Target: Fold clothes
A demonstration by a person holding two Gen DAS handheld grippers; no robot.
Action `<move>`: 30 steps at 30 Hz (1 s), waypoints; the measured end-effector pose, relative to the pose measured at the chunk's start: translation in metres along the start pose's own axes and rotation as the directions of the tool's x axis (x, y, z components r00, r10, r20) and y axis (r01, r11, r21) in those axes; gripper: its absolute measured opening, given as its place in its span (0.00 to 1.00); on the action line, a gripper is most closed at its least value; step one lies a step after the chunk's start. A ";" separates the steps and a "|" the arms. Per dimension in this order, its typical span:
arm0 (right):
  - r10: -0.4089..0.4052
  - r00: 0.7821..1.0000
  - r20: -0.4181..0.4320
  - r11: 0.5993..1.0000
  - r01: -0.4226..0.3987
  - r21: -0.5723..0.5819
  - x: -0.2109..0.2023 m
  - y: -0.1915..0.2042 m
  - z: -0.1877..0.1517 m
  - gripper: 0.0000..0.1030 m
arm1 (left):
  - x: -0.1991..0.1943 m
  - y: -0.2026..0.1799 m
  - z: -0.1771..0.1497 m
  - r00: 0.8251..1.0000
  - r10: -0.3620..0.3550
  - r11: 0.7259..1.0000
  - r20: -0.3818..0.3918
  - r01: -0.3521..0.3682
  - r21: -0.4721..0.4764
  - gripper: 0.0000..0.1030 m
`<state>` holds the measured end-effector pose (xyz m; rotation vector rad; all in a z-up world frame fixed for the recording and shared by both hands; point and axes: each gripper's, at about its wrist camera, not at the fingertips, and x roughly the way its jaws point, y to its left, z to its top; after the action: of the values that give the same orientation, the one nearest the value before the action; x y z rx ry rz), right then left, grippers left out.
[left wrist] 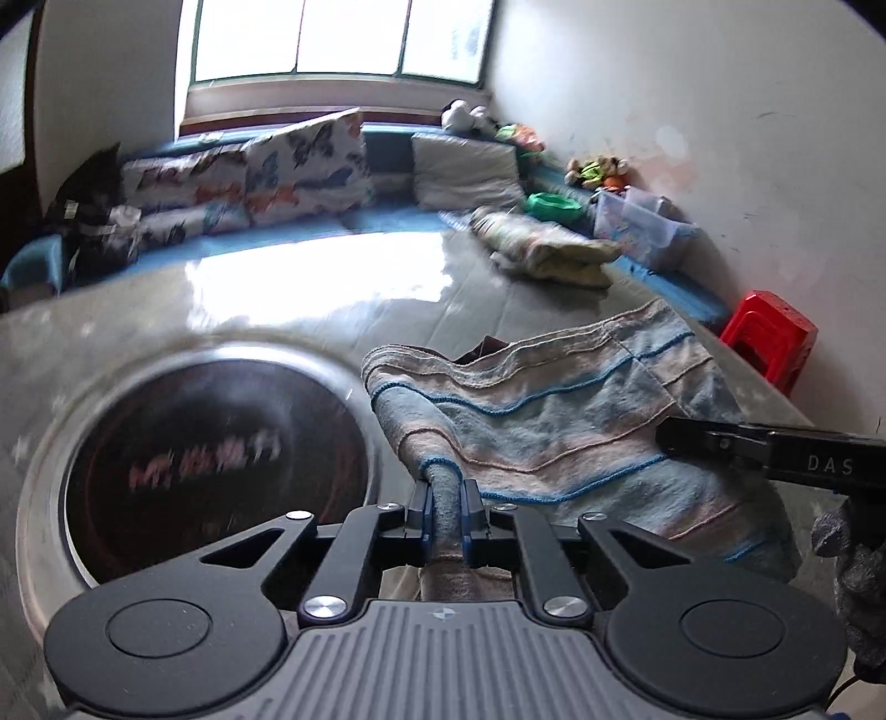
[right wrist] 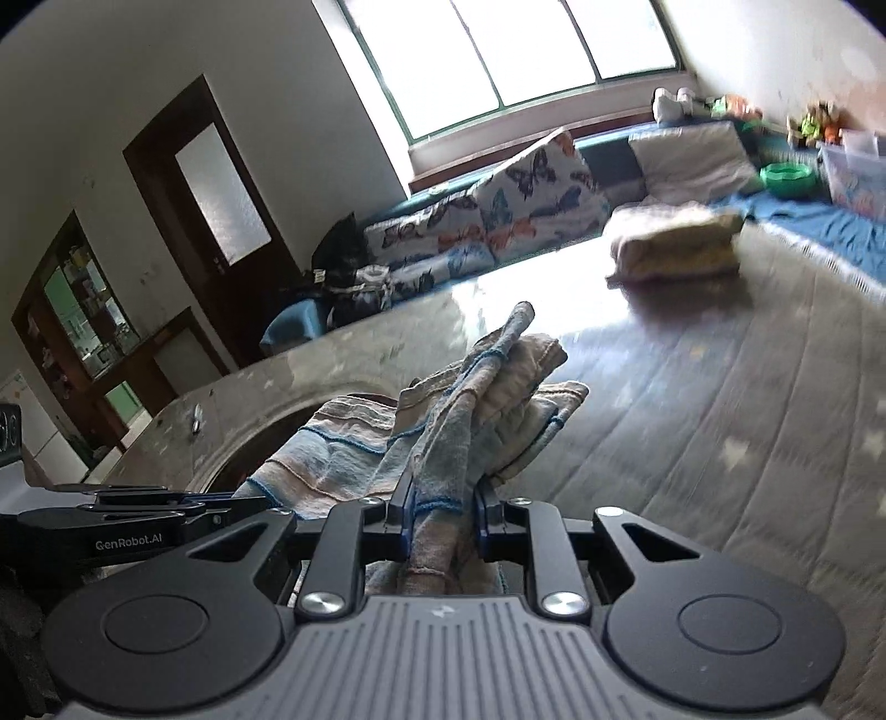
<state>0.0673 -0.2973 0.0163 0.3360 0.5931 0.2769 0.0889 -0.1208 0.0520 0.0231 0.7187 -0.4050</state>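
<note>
— What sort of room is this?

— A bright one: a wide window [left wrist: 338,39] fills the top of the left wrist view, and below it a blue bench holds butterfly-print cushions [left wrist: 299,166]. A grey, glossy table [left wrist: 277,310] spans the middle, with a round, dark inset hotplate [left wrist: 216,459] at lower left inside a metal ring. A dark wooden door [right wrist: 221,194] stands at upper left of the right wrist view.

— And the fingers?

— The left gripper [left wrist: 447,512] has its blue-padded jaws nearly together, pinching a rolled edge of the striped towel [left wrist: 554,421]. The cloth bunches into a thick cord between the pads. The right gripper [right wrist: 443,518] is clamped on a gathered wad of the same towel at bottom centre of its own view; its jaws stand a little wider around the thicker bundle.

— What is the towel like?

— Soft, worn terry in pale blue and beige bands, with thin blue stitched lines. It drapes across the table at centre right of the left view, wrinkled and partly lifted.

— Anything else?

— A folded yellowish cloth pile [right wrist: 675,243] lies farther back on the table, and a red plastic stool [left wrist: 769,338] sits at the right edge.
</note>
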 end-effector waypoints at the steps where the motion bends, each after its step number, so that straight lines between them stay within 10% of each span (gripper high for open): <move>1: -0.004 1.000 0.013 1.000 0.004 -0.006 -0.003 0.000 0.005 0.18 | 0.001 -0.003 0.004 1.000 0.000 1.000 0.005 0.000 0.008 0.10; 30: -0.156 0.985 0.074 0.984 0.162 -0.080 -0.004 -0.037 0.064 0.18 | 0.066 -0.068 0.066 0.998 0.057 0.990 0.009 -0.058 0.130 0.11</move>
<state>0.1073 -0.3471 0.0538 0.2124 0.5365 0.1363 0.1505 -0.2172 0.0670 0.1656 0.6844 -0.3962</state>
